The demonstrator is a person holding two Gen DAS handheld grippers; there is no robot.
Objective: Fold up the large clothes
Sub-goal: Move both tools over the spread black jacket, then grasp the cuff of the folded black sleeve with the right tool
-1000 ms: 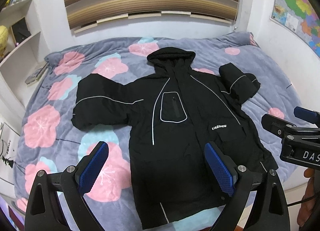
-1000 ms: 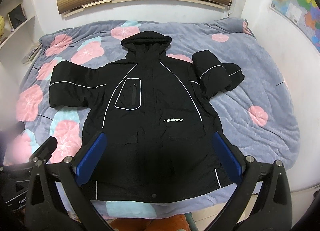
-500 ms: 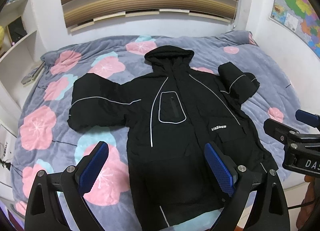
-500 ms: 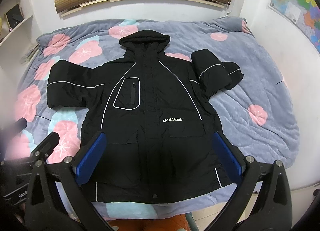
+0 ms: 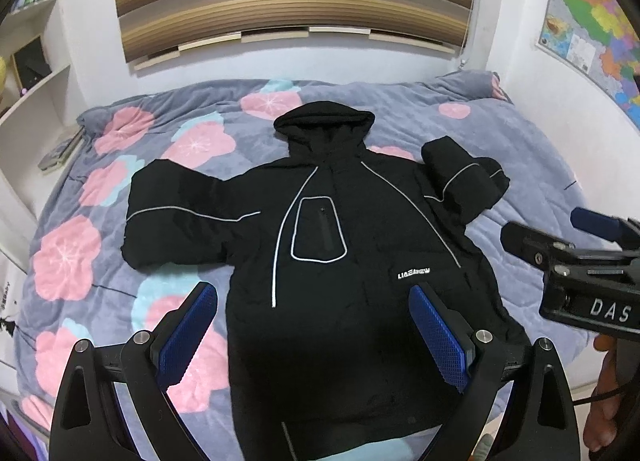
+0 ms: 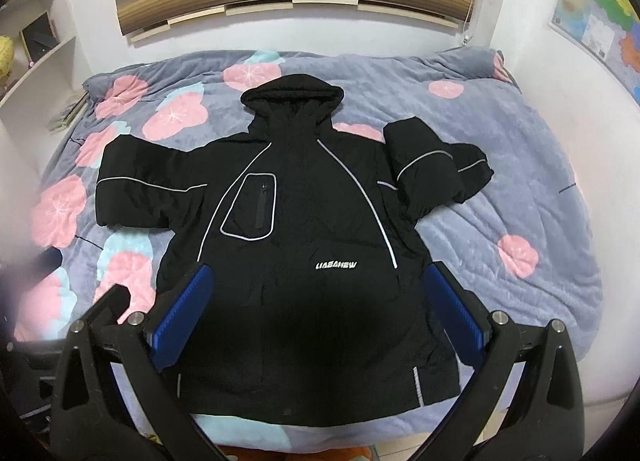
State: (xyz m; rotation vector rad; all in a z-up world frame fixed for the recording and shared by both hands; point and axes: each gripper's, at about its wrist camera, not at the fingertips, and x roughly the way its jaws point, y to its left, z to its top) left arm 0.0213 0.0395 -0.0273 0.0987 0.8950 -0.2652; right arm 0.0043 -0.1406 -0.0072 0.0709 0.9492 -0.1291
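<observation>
The left gripper (image 5: 313, 335) is being held spread wide and empty above the black jacket (image 5: 328, 261), which is lying face-up on the floral bed (image 5: 540, 165), hood pointing toward the far wall, long axis hem-to-hood. The right gripper (image 6: 326, 313) is likewise gaping, unloaded. The outstretched left sleeve (image 6: 136, 189) should be pinched near its cuff first.
</observation>
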